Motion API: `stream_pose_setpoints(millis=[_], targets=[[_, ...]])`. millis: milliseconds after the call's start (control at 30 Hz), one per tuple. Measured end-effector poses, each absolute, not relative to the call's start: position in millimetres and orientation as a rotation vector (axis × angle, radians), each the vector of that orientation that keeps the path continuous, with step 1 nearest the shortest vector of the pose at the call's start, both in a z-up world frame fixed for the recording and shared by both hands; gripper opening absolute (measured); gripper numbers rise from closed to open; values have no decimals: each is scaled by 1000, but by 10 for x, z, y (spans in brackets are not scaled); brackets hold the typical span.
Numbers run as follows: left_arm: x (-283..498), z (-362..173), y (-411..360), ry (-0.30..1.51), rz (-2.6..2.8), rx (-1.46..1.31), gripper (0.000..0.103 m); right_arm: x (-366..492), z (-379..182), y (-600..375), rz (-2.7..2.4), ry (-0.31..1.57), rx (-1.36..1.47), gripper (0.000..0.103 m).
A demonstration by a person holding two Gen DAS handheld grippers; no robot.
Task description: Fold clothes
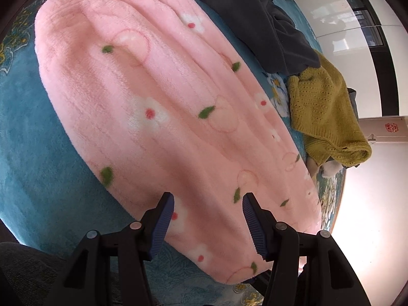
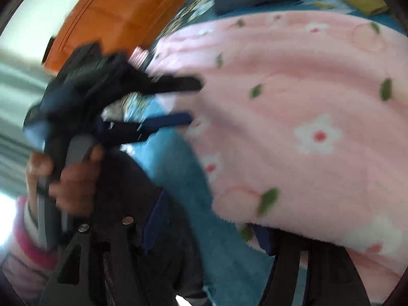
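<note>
A teal blanket (image 1: 33,153) with a flower print covers the bed, and on it a pink fleece garment (image 1: 158,107), dotted with white flowers and green leaves, lies spread flat and takes up most of both views. Beyond its far edge sits a dark grey garment (image 1: 257,23), with a mustard knit sweater (image 1: 329,117) crumpled just beside that, near the edge of the bed; both are apart from the pink fleece. An orange wooden headboard (image 2: 122,15) shows in the blurred right wrist view. The left tool (image 1: 207,216) hangs over the near end of the pink fleece with its jaws spread and nothing gripped between them. The right tool (image 2: 206,227) is at the fleece's near hem, jaws apart; the cloth drapes over one finger, and the blur leaves it unclear whether the other pad touches it. In that same view a hand (image 2: 63,176) in a pink sleeve holds the left tool's grip.
</note>
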State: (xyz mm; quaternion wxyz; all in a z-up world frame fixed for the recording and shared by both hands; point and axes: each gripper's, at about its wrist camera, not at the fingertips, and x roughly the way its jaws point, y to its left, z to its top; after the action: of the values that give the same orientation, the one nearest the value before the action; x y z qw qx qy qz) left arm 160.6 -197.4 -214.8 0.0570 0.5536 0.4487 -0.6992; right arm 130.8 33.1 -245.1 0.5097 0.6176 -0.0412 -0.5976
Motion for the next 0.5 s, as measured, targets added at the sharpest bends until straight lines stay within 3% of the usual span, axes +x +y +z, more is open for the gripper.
stream_pose_setpoints(millis=[133,500], targets=[[1588,-2162,-1953,1344,-2111,1696,60,1310,-2429,530,-1427,-174,1529,68],[1384,-2262,-1606,1235,-2031,1834,60,1522,-2091,819,-1465,-78,1525,68]])
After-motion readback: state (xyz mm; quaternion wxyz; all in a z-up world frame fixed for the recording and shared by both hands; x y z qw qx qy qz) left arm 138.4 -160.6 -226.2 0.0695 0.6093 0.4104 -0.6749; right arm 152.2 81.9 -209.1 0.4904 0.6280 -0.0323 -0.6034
